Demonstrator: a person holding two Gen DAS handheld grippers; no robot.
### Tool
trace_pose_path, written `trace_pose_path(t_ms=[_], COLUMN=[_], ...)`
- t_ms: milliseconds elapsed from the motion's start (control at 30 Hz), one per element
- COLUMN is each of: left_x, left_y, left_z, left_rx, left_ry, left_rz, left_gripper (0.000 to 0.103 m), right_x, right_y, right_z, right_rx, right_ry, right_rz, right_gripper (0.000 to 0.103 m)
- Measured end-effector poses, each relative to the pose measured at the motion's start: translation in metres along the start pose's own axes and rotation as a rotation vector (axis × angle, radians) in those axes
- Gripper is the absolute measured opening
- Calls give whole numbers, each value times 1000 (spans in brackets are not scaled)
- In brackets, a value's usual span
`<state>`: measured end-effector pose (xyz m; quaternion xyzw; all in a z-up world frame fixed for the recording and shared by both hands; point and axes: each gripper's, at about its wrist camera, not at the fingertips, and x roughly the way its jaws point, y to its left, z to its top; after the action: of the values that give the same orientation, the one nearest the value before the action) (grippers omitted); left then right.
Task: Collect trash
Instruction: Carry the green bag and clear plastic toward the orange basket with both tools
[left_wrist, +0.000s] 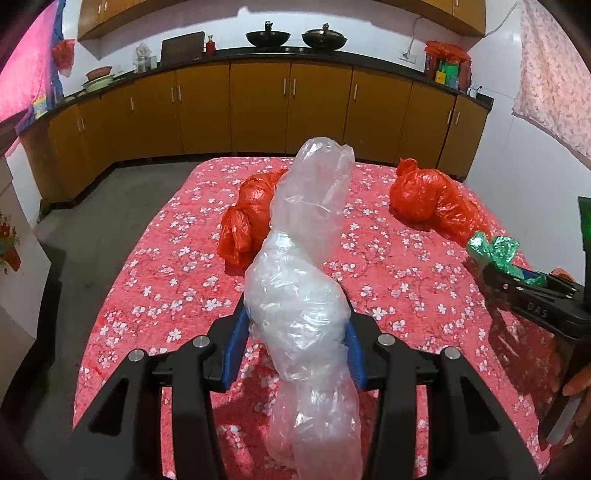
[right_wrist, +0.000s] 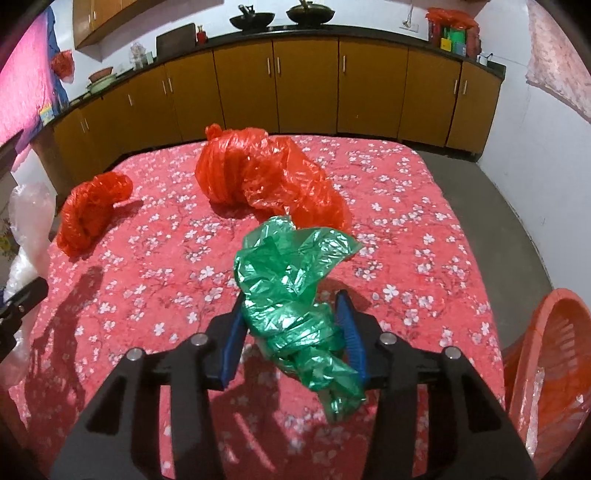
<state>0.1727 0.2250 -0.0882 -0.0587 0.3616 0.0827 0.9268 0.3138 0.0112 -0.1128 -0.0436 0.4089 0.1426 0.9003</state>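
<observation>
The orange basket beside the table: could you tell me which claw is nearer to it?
Right. The right claw, gripping the green bag, has the orange basket just to its right; the left claw is farther left.

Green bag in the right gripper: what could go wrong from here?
1. The green bag is loose crumpled film with a tail hanging past the right gripper; it may slip free.
2. The clear bag bulges far beyond the left gripper and could snag the red bags on the table.
</observation>
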Motion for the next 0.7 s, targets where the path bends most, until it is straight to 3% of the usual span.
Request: trace_pose_path(t_ms=[367, 700], left_x=[-22, -49], left_y=[-20, -61], left_z=[1, -7], left_rx=[32, 90], left_ry=[-31, -45], left_rz=[-47, -128], left_gripper=[46, 46], right_x=[-51, -115], right_y=[-20, -47], right_z=[-23, -54], right_rx=[61, 166], right_ry=[-54, -128], right_rz=[-24, -84], right_gripper=[47, 47])
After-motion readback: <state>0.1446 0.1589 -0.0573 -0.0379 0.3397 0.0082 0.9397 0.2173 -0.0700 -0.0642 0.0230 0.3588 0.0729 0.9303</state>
